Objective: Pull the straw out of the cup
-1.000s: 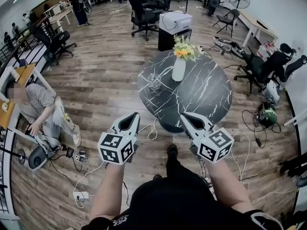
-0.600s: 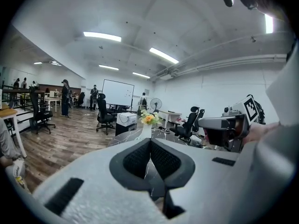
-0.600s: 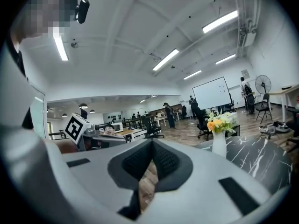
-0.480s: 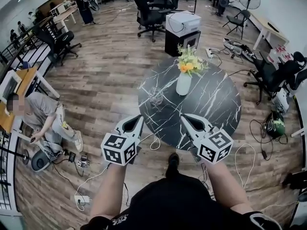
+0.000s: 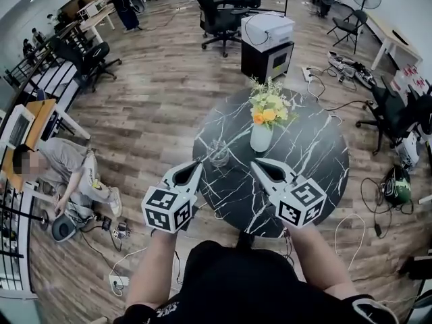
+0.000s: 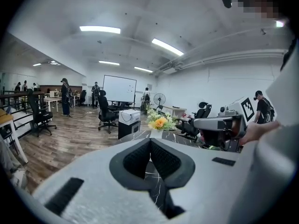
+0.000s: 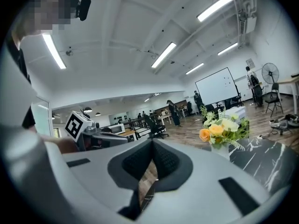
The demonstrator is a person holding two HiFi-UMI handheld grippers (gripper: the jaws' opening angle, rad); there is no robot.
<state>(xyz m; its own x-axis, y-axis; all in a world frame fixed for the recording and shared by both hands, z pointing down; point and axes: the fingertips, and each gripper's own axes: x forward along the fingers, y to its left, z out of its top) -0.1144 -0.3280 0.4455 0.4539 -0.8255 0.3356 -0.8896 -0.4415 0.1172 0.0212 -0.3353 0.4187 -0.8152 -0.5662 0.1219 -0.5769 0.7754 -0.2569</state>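
A small clear glass cup (image 5: 218, 155) stands on the left part of a round black marble table (image 5: 310, 174); the straw is too small to make out. Beside the cup is a white vase of yellow and orange flowers (image 5: 261, 135), whose flowers also show in the left gripper view (image 6: 159, 122) and the right gripper view (image 7: 222, 129). My left gripper (image 5: 196, 164) is shut and empty, its tip just short of the cup at the table's near edge. My right gripper (image 5: 254, 165) is over the near edge below the vase, its jaws closed tip to tip with nothing between them. My own jaws hide the cup in both gripper views.
A printer on a black cabinet (image 5: 268, 34) stands behind the table. Office chairs (image 5: 219, 15) ring the room, and another stands at the right (image 5: 398, 106). A person (image 5: 64, 164) crouches on the wooden floor at the left. Cables (image 5: 358, 221) lie on the floor right of the table.
I have walked toward the table, which now lies closer in view. Both grippers have come forward with me, from over the floor to the table's near edge, and stayed shut.
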